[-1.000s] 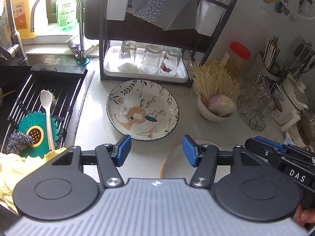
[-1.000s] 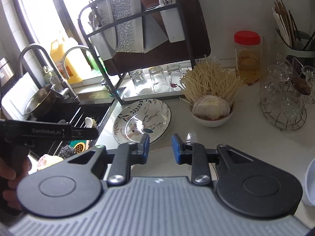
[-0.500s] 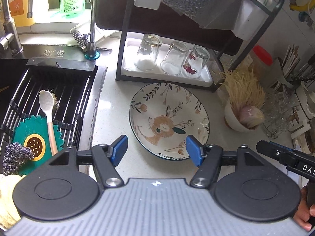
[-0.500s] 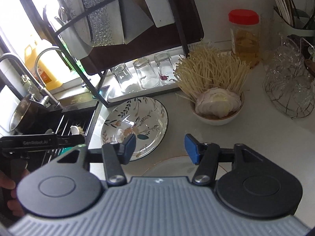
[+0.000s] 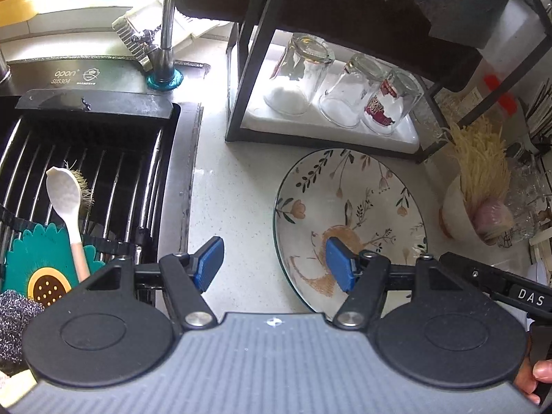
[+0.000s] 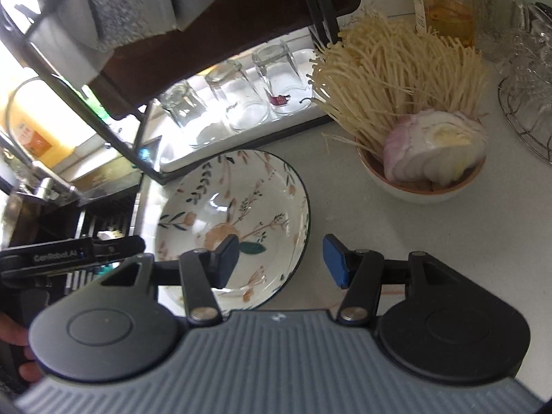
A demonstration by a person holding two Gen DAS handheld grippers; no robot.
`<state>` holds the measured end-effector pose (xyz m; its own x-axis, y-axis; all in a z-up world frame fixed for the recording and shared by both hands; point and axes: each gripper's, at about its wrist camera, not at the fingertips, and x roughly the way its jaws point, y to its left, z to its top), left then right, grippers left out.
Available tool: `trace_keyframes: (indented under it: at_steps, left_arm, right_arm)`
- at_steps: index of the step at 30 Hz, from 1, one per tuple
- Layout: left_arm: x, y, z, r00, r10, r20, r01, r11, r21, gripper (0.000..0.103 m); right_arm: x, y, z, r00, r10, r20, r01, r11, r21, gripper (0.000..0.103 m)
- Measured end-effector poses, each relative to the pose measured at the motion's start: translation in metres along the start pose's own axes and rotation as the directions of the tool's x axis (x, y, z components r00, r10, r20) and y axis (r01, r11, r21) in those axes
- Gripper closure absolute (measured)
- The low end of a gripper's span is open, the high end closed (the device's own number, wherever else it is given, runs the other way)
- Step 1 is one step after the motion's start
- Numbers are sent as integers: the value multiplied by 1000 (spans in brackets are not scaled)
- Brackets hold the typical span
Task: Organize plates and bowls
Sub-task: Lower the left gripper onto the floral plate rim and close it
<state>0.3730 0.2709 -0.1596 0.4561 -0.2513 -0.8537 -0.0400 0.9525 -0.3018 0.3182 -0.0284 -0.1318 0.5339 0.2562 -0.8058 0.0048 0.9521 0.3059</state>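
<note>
A round plate with a floral and rabbit print (image 5: 352, 207) (image 6: 238, 207) lies flat on the white counter in front of the dish rack. My left gripper (image 5: 275, 264) hangs open over the plate's left rim, with its right pad above the plate and its left pad above bare counter. My right gripper (image 6: 280, 264) straddles the plate's right rim. Its jaws are closing, with the rim between them but no pad pressing on it. Each view also shows the other gripper's black body at its edge. A white bowl of enoki mushrooms and sliced onion (image 6: 424, 172) (image 5: 476, 203) stands to the right.
The black dish rack (image 5: 241, 79) holds three upturned glasses (image 5: 331, 93) just behind the plate. To the left is the sink with a roll-up rack (image 5: 103, 172), a brush, a scourer and the faucet (image 5: 165, 34). At the right stand a red-lidded jar (image 6: 445, 0) and a wire basket of glassware (image 6: 528, 86).
Both grippers have come forward and down toward the floral plate, which now lies between them. The right jaws have widened. The pink-rimmed plate has dropped out of the left view.
</note>
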Motion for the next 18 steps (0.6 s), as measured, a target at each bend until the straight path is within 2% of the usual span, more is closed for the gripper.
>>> trace_keyframes:
  at_steps: [2, 7, 11, 12, 13, 18]
  left_arm:
    - [12, 4, 5, 1000, -21, -21, 21, 1000, -1, 34]
    - [34, 4, 15, 995, -75, -64, 78, 996, 49, 34]
    - [41, 3, 19, 993, -98, -69, 101, 994, 41, 43]
    - [43, 3, 20, 992, -102, -68, 104, 994, 37, 48]
    - [44, 3, 21, 993, -100, -68, 102, 994, 33, 51]
    - [51, 3, 24, 992, -108, -63, 109, 994, 16, 62]
  right_arm:
    - [12, 0, 3, 1000, -13, -15, 13, 1000, 13, 51]
    - [35, 1, 7, 999, -43, -32, 43, 999, 29, 51]
    - [49, -4, 6, 996, -51, -69, 54, 998, 41, 52]
    - [52, -4, 6, 996, -52, -74, 56, 997, 47, 53]
    - [53, -4, 7, 996, -45, -76, 50, 997, 53, 57]
    - [59, -6, 11, 997, -42, -71, 45, 998, 49, 61]
